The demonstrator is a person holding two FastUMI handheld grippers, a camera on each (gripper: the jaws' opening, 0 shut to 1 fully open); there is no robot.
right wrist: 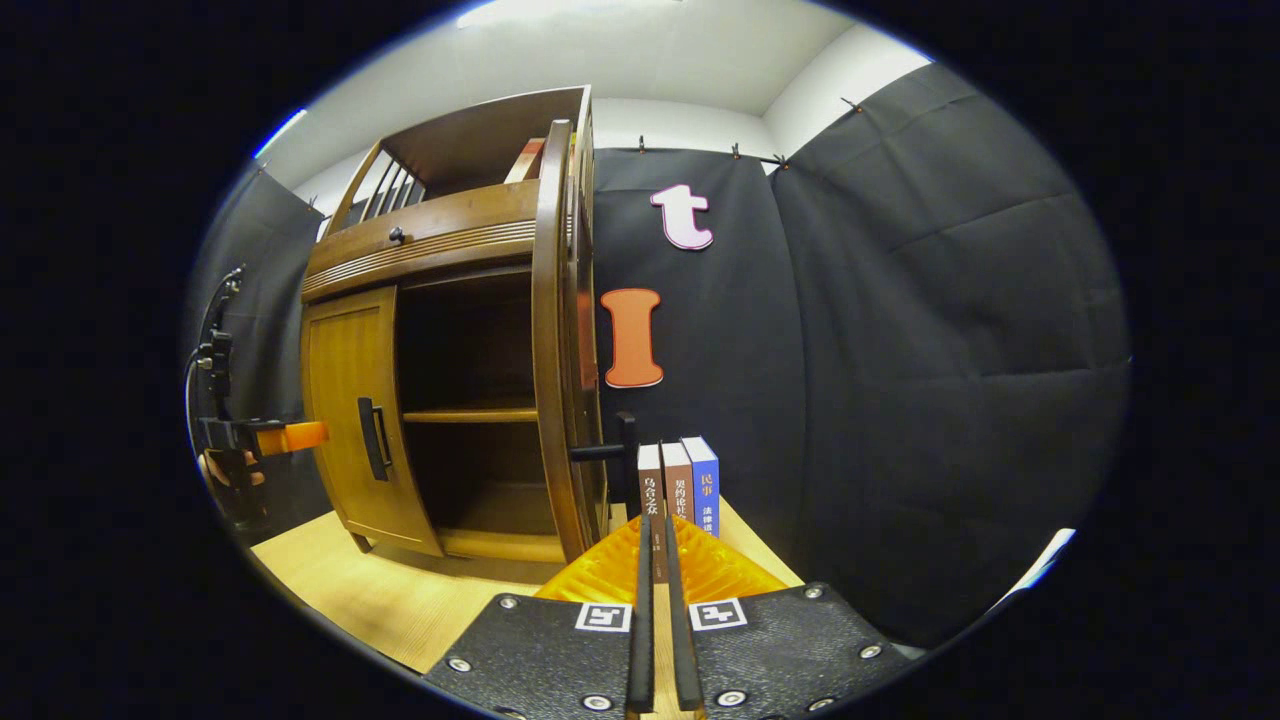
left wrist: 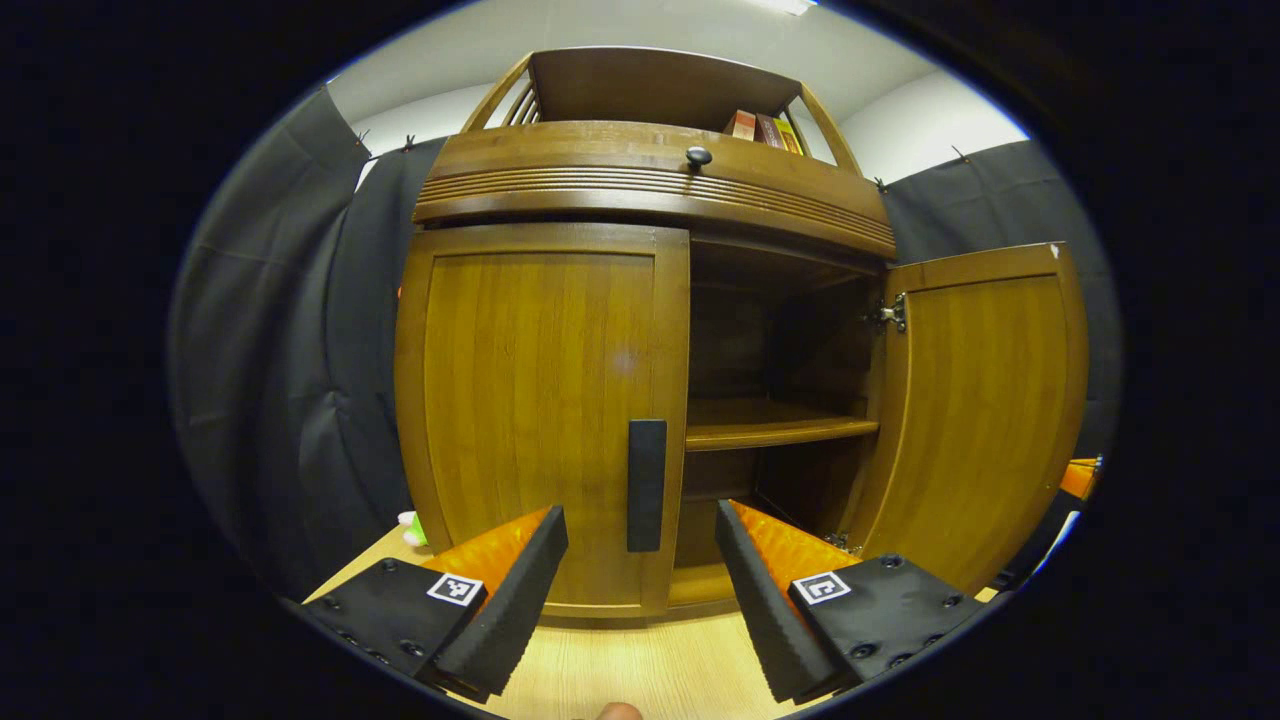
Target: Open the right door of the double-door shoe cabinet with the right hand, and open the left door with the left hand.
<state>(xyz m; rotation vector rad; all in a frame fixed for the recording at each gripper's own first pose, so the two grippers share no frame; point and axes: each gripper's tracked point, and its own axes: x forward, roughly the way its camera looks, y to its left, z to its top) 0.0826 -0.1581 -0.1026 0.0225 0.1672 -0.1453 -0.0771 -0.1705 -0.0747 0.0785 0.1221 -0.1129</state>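
The brown wooden shoe cabinet fills the left gripper view. Its left door is closed, with a black bar handle at its inner edge. My left gripper is open, one finger on each side of that handle and a little short of it. The right door stands swung wide open, baring a shelf. In the right gripper view the open right door is edge-on with its handle sticking out. My right gripper is shut on nothing, just right of that door.
Three upright books stand on the light wooden table just beyond the right gripper's fingertips. Further books sit on the cabinet's top shelf, above a small round knob. Black cloth surrounds the booth. A hand holds the left gripper.
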